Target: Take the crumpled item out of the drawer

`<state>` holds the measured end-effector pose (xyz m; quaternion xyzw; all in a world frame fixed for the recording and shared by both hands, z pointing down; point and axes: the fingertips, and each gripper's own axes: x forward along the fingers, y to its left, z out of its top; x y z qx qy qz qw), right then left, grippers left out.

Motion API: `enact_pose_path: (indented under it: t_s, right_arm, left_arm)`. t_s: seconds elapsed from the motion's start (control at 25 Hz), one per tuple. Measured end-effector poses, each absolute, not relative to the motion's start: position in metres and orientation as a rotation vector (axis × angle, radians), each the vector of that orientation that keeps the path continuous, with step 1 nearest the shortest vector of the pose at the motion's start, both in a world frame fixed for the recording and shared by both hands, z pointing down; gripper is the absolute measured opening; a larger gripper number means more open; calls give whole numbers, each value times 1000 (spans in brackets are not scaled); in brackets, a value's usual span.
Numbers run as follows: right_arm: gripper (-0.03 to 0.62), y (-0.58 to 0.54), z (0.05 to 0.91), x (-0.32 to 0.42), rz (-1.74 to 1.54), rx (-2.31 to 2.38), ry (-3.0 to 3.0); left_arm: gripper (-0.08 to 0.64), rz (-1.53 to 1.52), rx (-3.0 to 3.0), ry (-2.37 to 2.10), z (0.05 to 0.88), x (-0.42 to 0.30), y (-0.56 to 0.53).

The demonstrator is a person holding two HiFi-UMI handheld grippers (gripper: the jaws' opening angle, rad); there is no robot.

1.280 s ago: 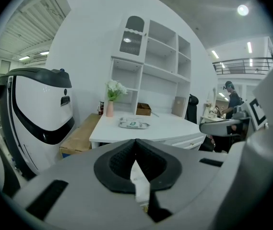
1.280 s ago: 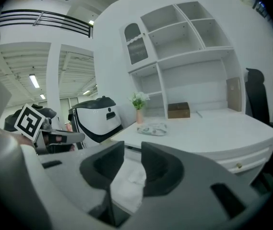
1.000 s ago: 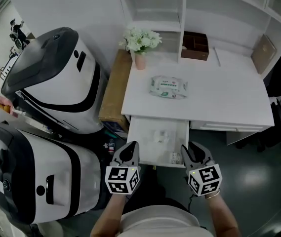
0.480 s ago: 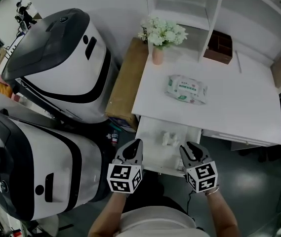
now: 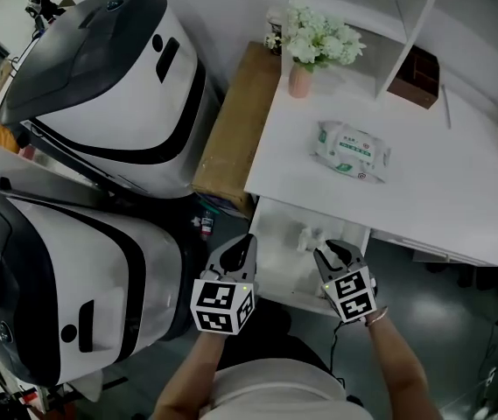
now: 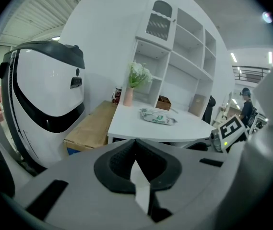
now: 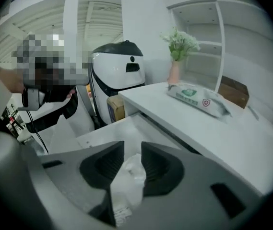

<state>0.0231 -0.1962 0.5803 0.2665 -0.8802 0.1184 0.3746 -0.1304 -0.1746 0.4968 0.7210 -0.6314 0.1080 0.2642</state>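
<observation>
I could read no word anywhere. The wipes pack (image 5: 352, 150) on the desk (image 5: 459, 201) carried a green-and-white label, but its lettering was too small for me. In the right gripper view a small shield sign showed on that pack. The crumpled item (image 7: 131, 172) bore faint lines of print, too blurred to read. The marker cube (image 5: 222, 305) on the left tongs (image 5: 241, 247) and its twin on the right tongs (image 5: 329, 257) showed only black-and-white square codes.

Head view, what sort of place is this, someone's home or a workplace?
Probably a lab or workshop with a mock study corner: two big white-and-black rounded machines stand beside a white desk with an open white drawer, and a pink vase of white flowers sits by white shelves.
</observation>
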Motion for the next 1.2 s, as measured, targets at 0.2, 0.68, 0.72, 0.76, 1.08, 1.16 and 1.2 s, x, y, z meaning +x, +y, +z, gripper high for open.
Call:
enact_pose_path:
  t_s: [0.2, 0.68, 0.72, 0.76, 1.08, 1.16, 1.2]
  right_arm:
    - [97, -199, 617, 16, 251, 567, -2162]
    - [97, -204, 690, 10, 104, 367, -1953]
    - [97, -203, 696, 9, 94, 346, -1936]
    - [97, -202, 701, 8, 82, 326, -1920]
    - [97, -201, 728, 15, -7, 247, -1817]
    - [97, -201, 734, 17, -7, 238, -1796]
    - [97, -202, 737, 18, -6, 237, -1787]
  left_arm:
    - [-9, 303, 1925, -1699, 504, -137, -180]
    - [-9, 297, 1885, -1685, 517, -144, -192]
    - [-9, 299, 1884, -1683, 518, -144, -193]
    - [-9, 299, 1884, -1679, 519, -143, -195]
    - [-9, 304, 1886, -1661, 523, -143, -200]
    - [-9, 304, 1879, -1662, 524, -144, -199]
    - [-9, 305, 1874, -1662, 525, -145, -199]
